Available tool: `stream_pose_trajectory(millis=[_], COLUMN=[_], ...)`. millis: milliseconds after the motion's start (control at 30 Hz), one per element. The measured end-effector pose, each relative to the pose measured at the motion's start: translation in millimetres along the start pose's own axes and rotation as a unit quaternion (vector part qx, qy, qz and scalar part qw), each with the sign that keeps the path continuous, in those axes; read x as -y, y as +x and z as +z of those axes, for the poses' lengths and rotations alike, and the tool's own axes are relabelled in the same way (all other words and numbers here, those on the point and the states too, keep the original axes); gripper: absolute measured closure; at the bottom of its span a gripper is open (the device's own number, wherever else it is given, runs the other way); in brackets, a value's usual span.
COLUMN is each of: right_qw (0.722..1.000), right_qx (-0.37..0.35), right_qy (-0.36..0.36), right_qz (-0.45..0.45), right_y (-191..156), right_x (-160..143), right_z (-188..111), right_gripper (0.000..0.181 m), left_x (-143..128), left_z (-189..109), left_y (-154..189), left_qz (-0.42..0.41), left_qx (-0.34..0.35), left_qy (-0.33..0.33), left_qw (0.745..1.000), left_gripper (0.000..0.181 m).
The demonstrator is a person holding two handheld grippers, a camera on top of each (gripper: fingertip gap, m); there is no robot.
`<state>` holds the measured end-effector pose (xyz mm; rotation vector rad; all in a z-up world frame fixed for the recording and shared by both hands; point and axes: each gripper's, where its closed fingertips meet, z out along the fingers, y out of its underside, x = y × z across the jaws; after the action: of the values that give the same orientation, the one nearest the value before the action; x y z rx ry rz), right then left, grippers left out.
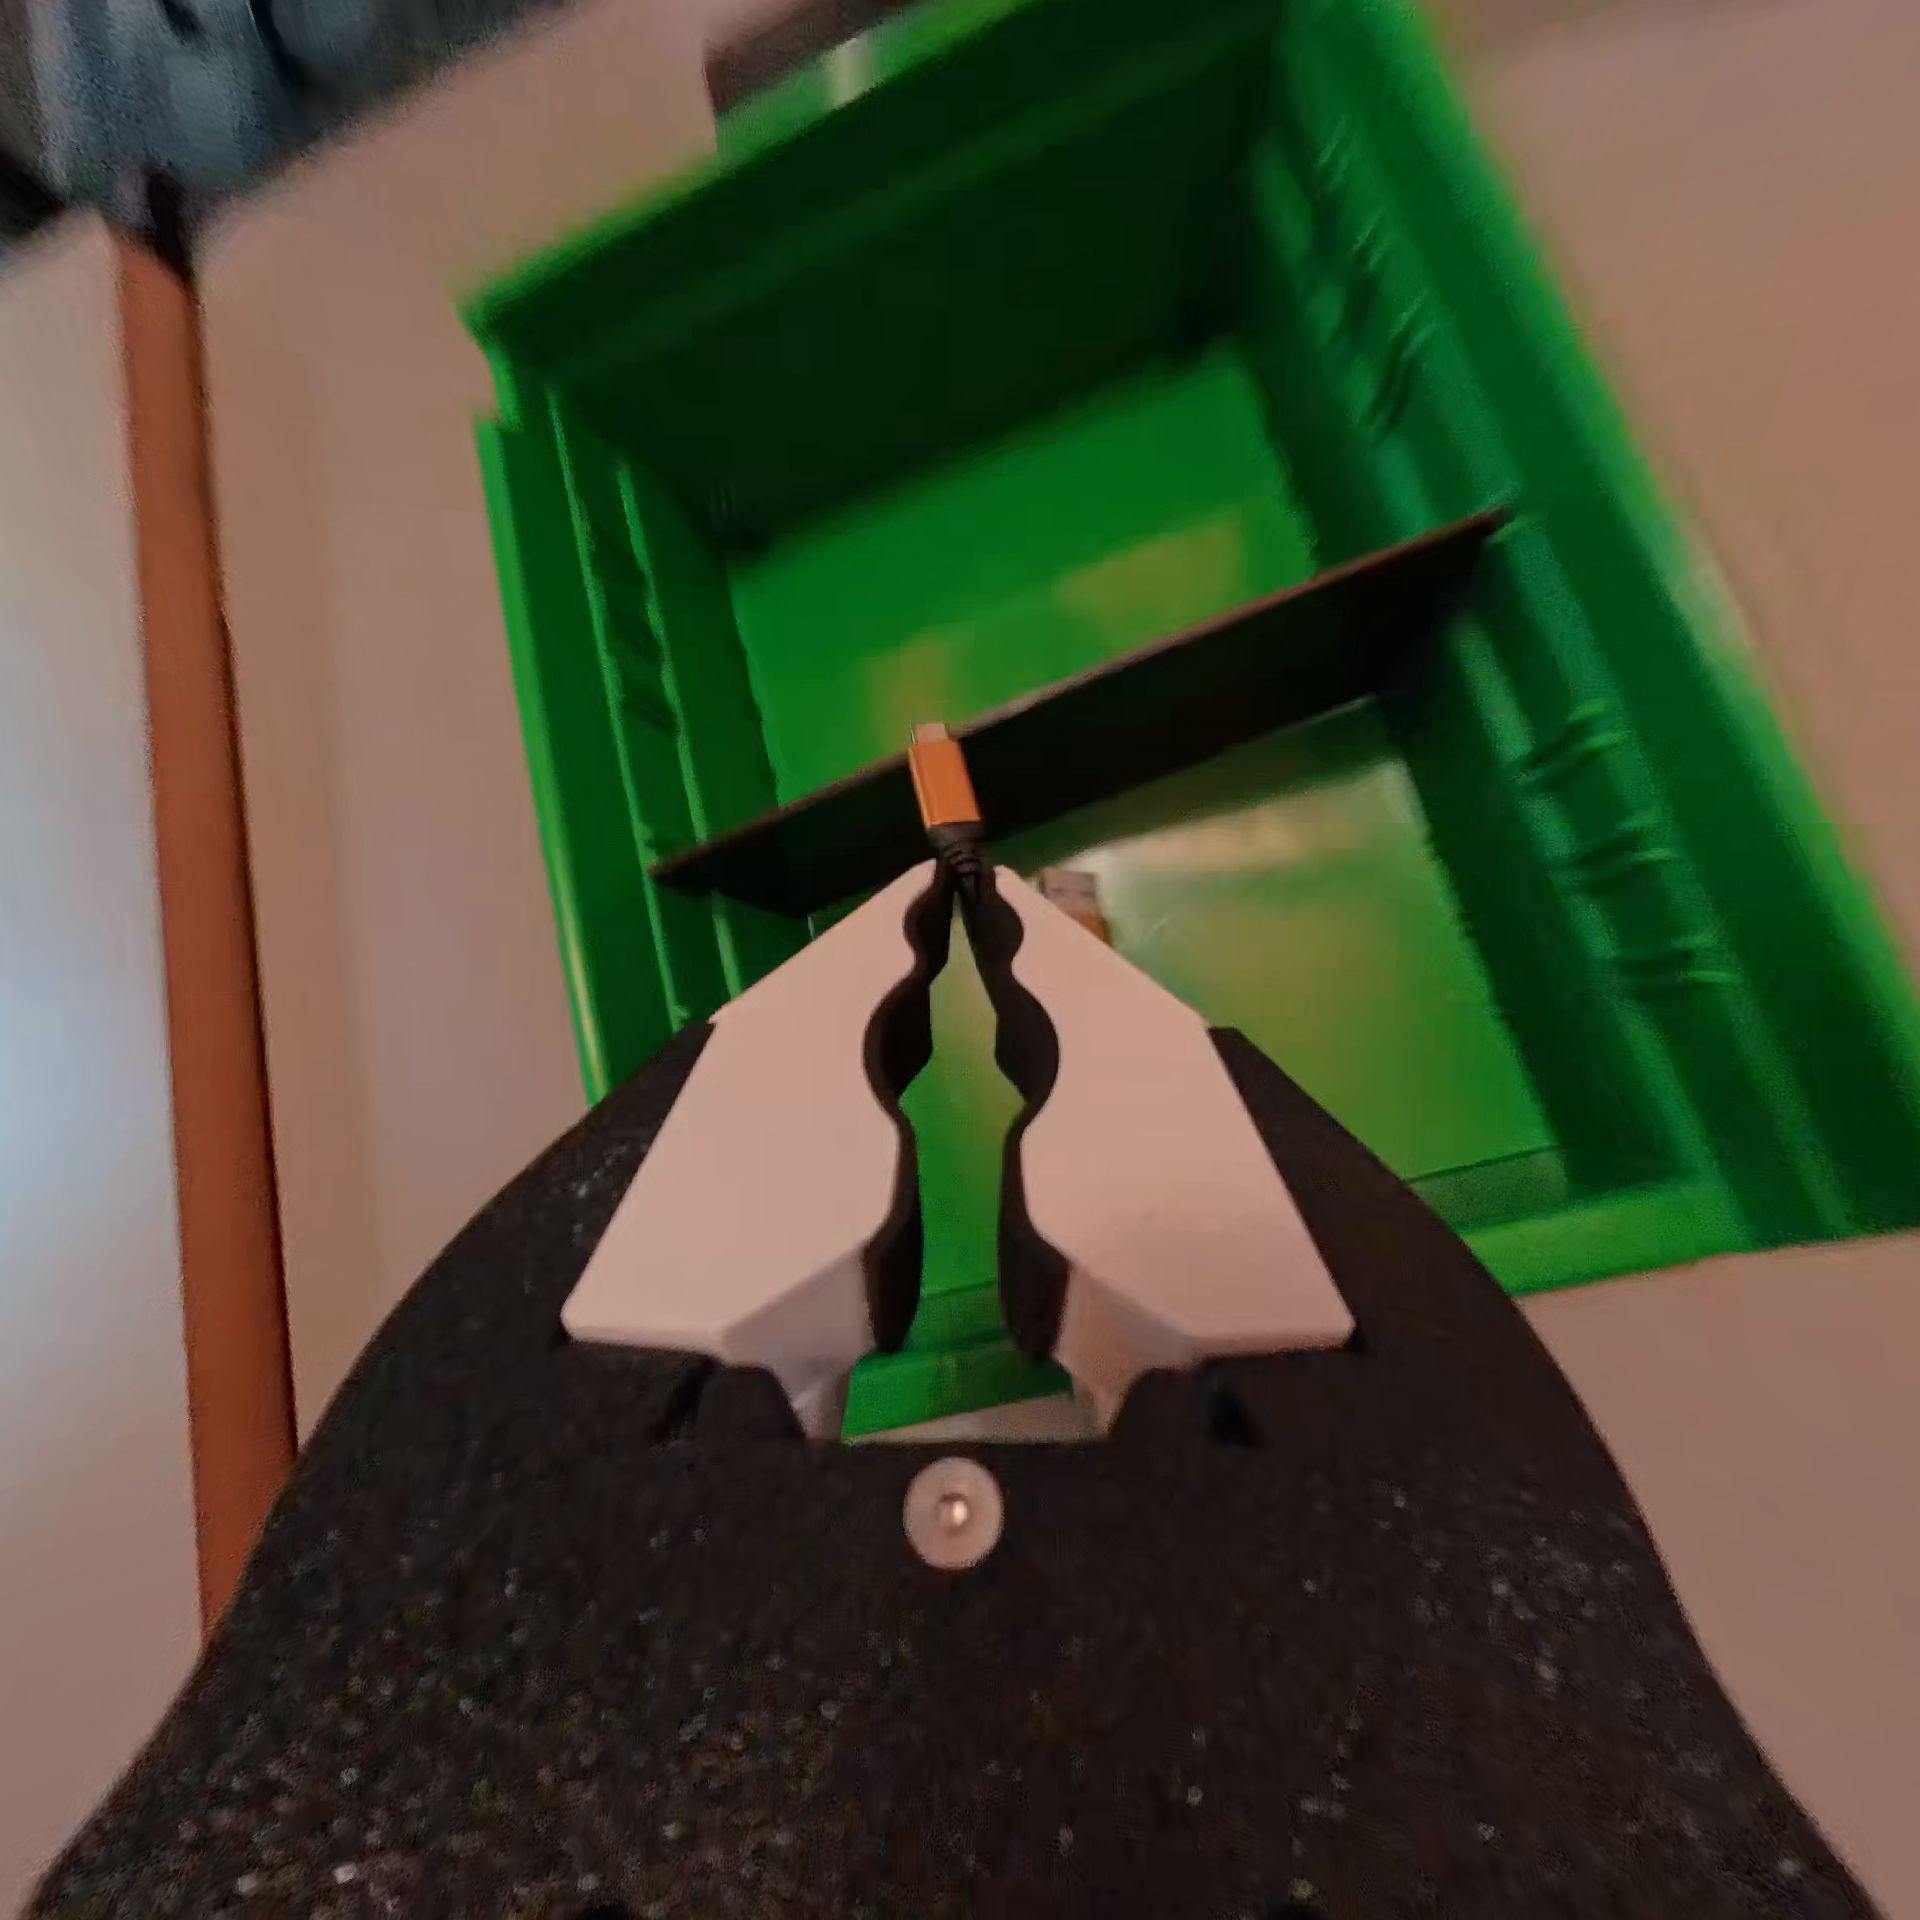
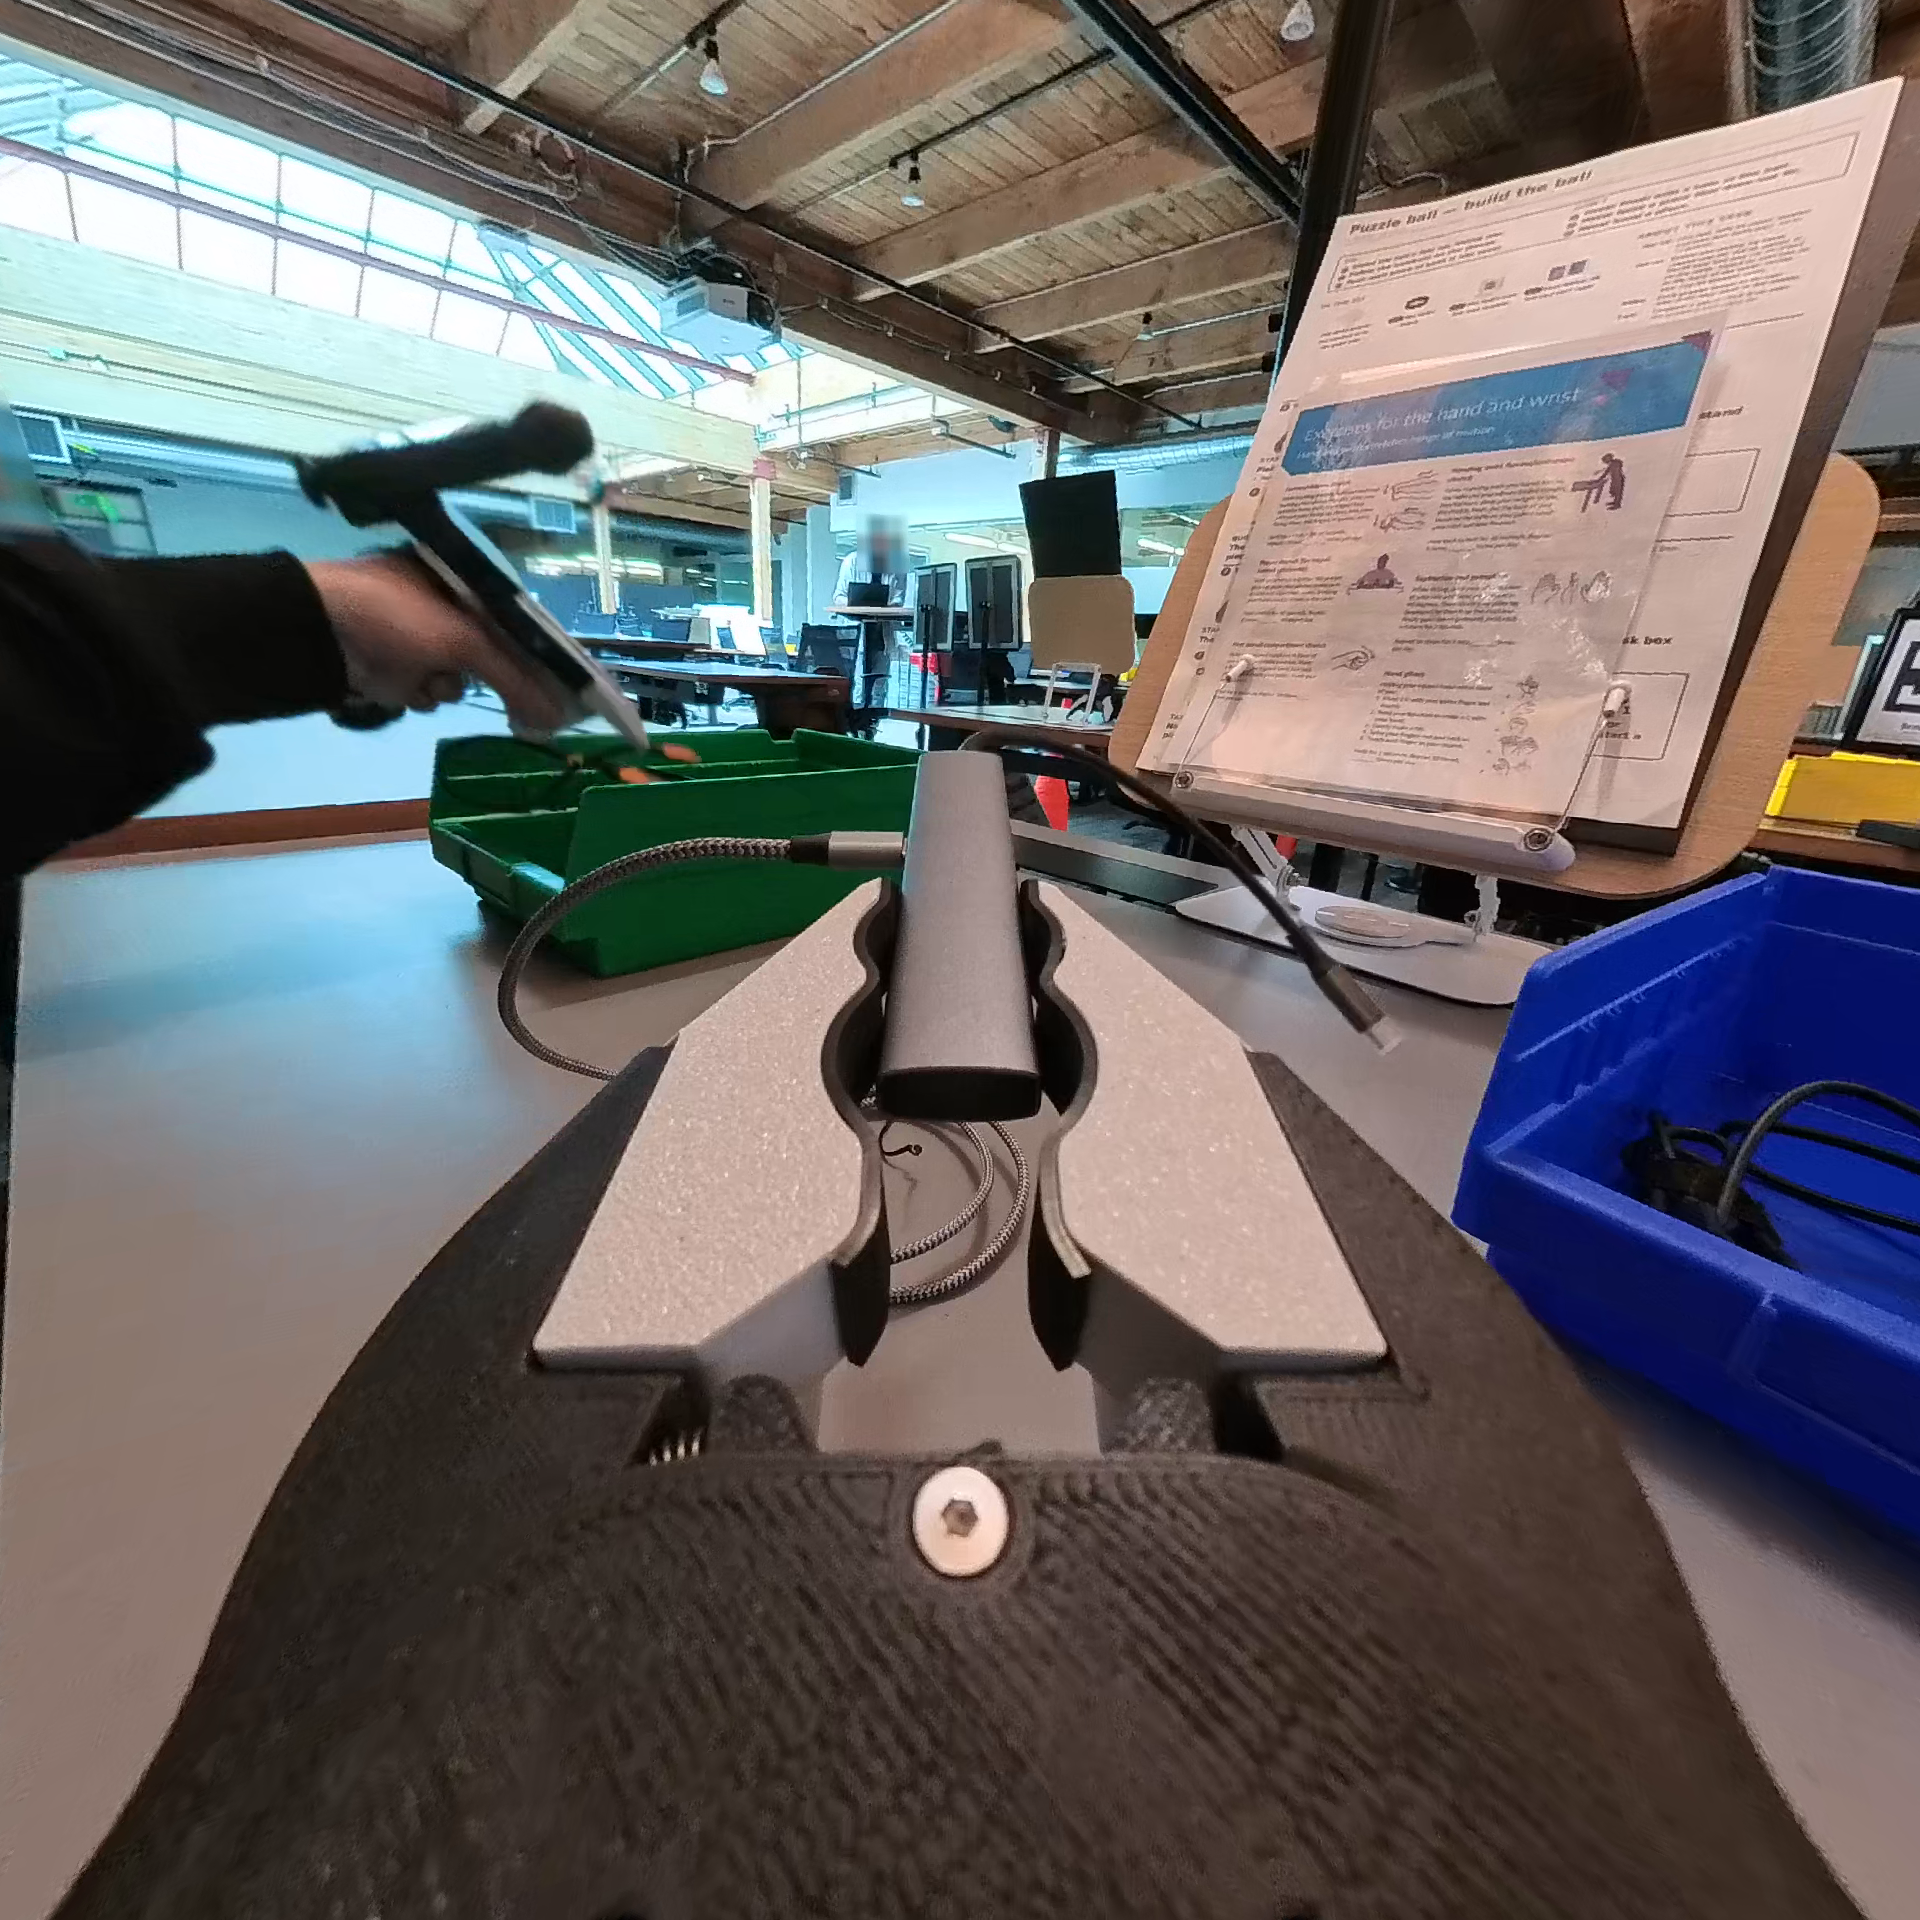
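The left gripper (image 1: 954, 868) pinches a thin black cable just behind its orange plug (image 1: 937, 787), fingertips pressed together on the cord, the plug pointing away from the camera with its metal tip forward. It hangs over a green bin (image 1: 1621, 790), above the black divider (image 1: 1195, 727) that crosses the bin's inside; the view is motion-blurred, so whether the plug touches the divider cannot be told. The bin sits on a pale table (image 1: 364, 727) with a brown wooden edge at the left. In the right wrist view the same gripper (image 2: 649, 740) shows farther off, held by a hand (image 2: 416, 644) in a dark sleeve, tips down at the green bin (image 2: 707, 883). The right gripper (image 2: 958, 904) clamps a grey hub (image 2: 956, 935), a slim metal bar held lengthwise between the fingers, above the grey table (image 2: 260, 1091). A braided cable (image 2: 582, 904) is plugged into the hub's left side and loops down onto the table beneath the fingers; a black lead (image 2: 1226, 852) arcs from the hub's far end to a loose plug at the right. A blue bin (image 2: 1714, 1091) holding dark cables stands just right of the gripper. Behind it a stand (image 2: 1475, 582) carries printed sheets.
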<state>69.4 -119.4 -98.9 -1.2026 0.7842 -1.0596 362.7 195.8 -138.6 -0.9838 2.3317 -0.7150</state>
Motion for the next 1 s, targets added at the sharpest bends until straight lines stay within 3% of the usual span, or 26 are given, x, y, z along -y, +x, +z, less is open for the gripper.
stream_pose_trajectory(millis=[200,300,367,467,567,667,767,900,1000], right_qw=[1.000,1.000,1.000,1.000,1.000,1.000,1.000,1.000,1.000], right_qx=[-0.002,-0.001,-0.002,-0.003,-0.003,-0.001,0.001,0.002,0.002], right_qy=[0.003,0.005,0.008,0.014,0.017,0.016,0.016,0.017,0.017], right_qz=[0.002,0.004,0.008,0.016,0.019,0.017,0.016,0.020,0.020], right_y=[0.9,1.2,2.2,4.3,4.9,3.9,3.3,3.9,4.0], right_x=[0.7,1.2,2.1,3.3,4.0,3.9,3.8,4.0,4.1], right_z=[-0.7,-1.1,-1.8,-3.0,-3.6,-3.6,-3.6,-3.8,-3.9], right_gripper=[0.160,0.160,0.160,0.160,0.160,0.159,0.159,0.159,0.159], left_x=[75.5,86.6,76.8,41.7,-4.6,-43.4,-65.4,-70.5,-65.9], left_z=[-96.9,-133.6,-144.8,-136.1,-101.2,-65.4,-43.7,-35.4,-32.6], left_y=[36.3,89.1,136.5,202.9,250.6,281.9,298.4,305.9,303.0], left_qz=[0.064,0.145,0.201,0.289,0.360,0.376,0.369,0.338,0.281], left_qx=[-0.054,-0.138,-0.213,-0.285,-0.309,-0.334,-0.352,-0.359,-0.336], left_qy=[0.190,0.230,0.224,0.184,0.124,0.074,0.052,0.055,0.048], left_qw=[0.978,0.952,0.929,0.895,0.871,0.861,0.859,0.868,0.898], left_gripper=[0.179,0.179,0.179,0.179,0.179,0.179,0.179,0.178,0.172])
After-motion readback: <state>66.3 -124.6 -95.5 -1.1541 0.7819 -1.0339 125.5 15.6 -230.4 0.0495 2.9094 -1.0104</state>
